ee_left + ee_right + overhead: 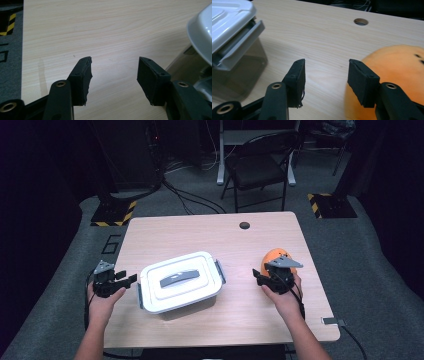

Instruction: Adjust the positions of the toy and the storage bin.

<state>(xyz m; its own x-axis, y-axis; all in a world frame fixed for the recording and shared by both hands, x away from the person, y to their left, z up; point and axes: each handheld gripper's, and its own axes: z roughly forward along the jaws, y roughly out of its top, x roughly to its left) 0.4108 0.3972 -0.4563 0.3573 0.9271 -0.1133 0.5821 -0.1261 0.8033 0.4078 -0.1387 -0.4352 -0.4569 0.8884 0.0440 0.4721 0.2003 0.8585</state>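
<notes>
The orange fruit (273, 258) is partly hidden behind the right hand-held gripper (256, 276), to the right of the box (180, 281); in the right gripper view it is cut off by the frame edge. The box's lid (178, 276) is on, and its contents cannot be made out. It sits mid-bench (200, 227). The left hand-held gripper (131, 280) is just left of the box. Both have jaws apart, holding nothing. A chair (260, 167) stands beyond the bench.
</notes>
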